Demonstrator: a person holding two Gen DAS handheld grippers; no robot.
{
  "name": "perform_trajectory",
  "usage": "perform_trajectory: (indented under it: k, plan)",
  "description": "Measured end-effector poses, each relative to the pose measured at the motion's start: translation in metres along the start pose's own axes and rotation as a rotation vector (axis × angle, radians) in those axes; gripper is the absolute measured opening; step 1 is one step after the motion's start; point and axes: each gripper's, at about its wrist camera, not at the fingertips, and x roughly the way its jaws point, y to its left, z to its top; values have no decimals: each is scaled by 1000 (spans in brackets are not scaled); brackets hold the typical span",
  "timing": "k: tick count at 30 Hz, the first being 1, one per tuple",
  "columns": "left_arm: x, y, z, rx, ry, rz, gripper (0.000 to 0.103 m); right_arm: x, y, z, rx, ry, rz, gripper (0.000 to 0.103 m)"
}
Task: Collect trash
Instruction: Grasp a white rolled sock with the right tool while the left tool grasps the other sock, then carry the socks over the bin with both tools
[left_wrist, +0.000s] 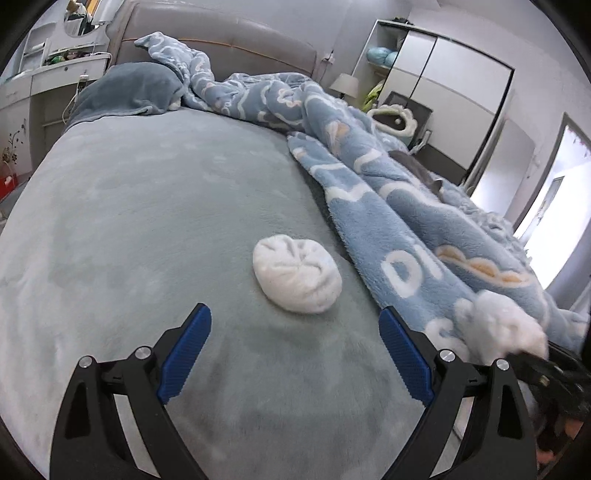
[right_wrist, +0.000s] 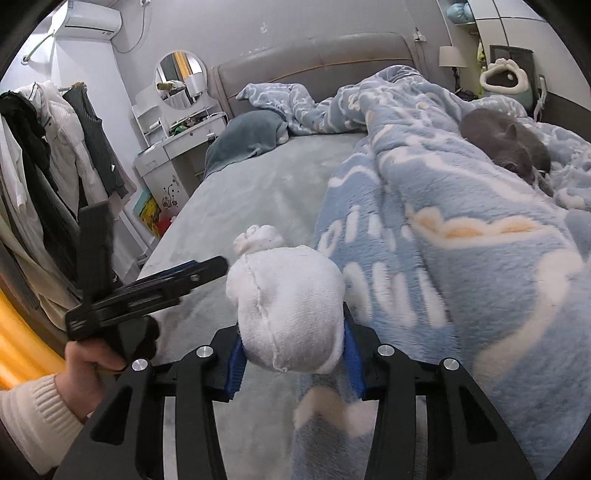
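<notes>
Two white sock balls, two grippers, one bed.

The right gripper (right_wrist: 291, 354) pinches one rolled white sock (right_wrist: 288, 310) between its blue pads, lifted above the blue patterned blanket (right_wrist: 461, 258). The left gripper (left_wrist: 295, 350) stands spread wide with nothing between its jaws, near the second sock ball (left_wrist: 295, 278), which lies on the grey bed sheet (left_wrist: 147, 221) just left of the blanket. One grey cat (right_wrist: 506, 144) lies on the blanket at far right.

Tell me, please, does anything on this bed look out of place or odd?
Yes. A white sock ball lies loose on the grey sheet, ahead of the open left tool. The right tool is shut on a second sock ball. The blue blanket is rumpled, and a grey cat lies on it.
</notes>
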Motion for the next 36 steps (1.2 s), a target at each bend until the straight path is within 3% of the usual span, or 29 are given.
perform_trajectory:
  k: [5,11,12,13,16,26,36]
  plan:
    - [15,-2,14,-10,-2,22,92,-2,0,-1,-7,6,13,45]
    - [39,-12,25,59,38,67,88,-8,-3,-2,22,-19,11,45]
    - [44,-13,26,61,48,87,84,-7,-3,-2,20,-17,9,45]
    - [49,-13,26,65,59,98,70,-7,-2,-2,17,-16,6,45]
    - [55,-20,25,109,80,105,45,-7,-2,-2,20,-18,6,45]
    - [0,-22,15,140,58,140,43,-9,8,-5,41,-12,-13,45]
    - [-84,-6,-29,116,74,185,43,-17,53,-16,11,14,-2,45]
